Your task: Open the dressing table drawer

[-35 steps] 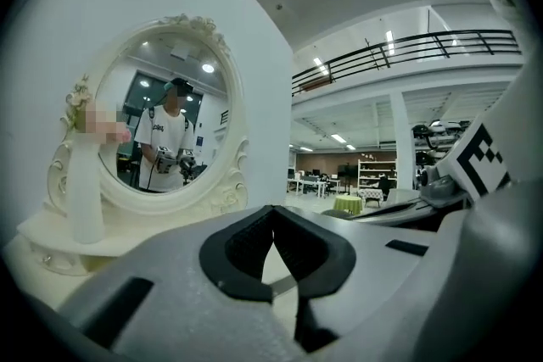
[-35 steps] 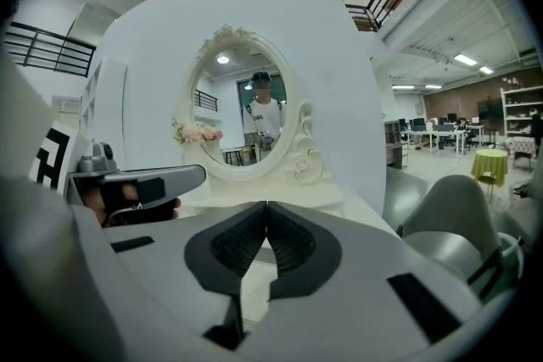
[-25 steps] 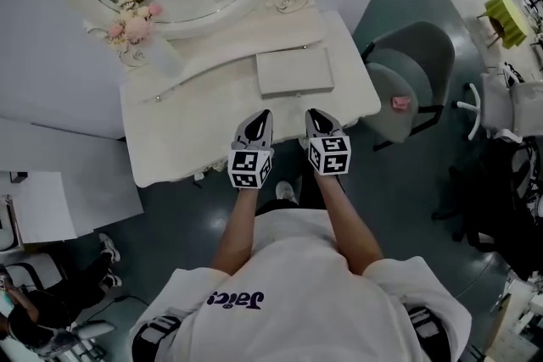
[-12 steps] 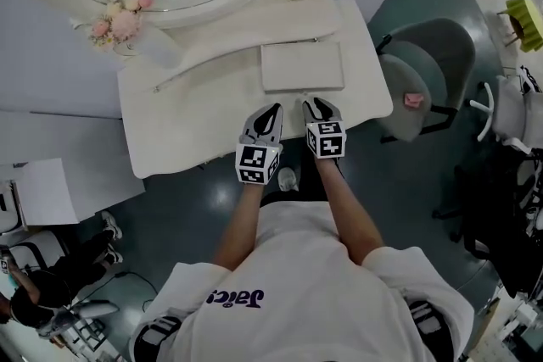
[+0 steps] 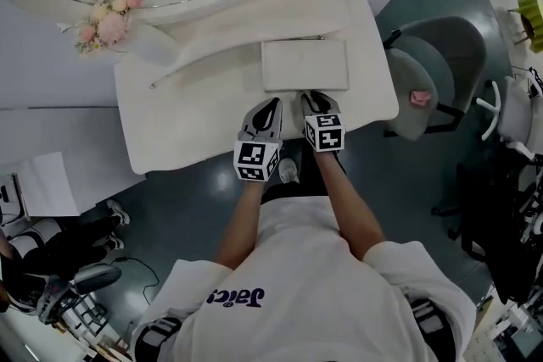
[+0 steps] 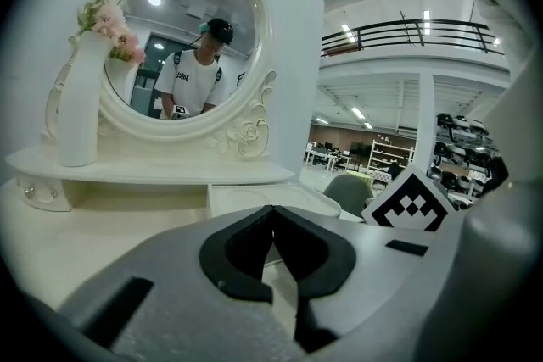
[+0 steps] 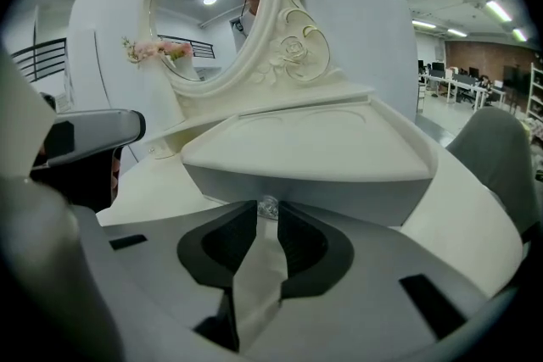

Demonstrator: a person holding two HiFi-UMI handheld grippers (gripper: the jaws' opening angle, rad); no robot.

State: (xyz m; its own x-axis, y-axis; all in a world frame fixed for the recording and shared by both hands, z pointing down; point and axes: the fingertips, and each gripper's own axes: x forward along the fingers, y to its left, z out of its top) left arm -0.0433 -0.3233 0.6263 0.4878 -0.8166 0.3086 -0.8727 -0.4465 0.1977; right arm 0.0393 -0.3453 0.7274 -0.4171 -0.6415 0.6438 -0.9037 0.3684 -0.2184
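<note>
The right gripper [image 7: 267, 214] seems nipped by its very tips on the small knob [image 7: 268, 204] of the drawer [image 7: 356, 195], which sits on the table [image 5: 187, 123]. A skewed pull could slip off. The left gripper [image 6: 272, 216] hangs closed and empty.

right gripper [image 7: 267, 210] now seemingly clasps knob [image 7: 268, 204]

cream dressing table [image 5: 195, 114], pink flowers [image 5: 102, 8], grey chair [image 5: 424, 72]

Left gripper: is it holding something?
No, the left gripper has its jaws shut together with nothing between them.
</note>
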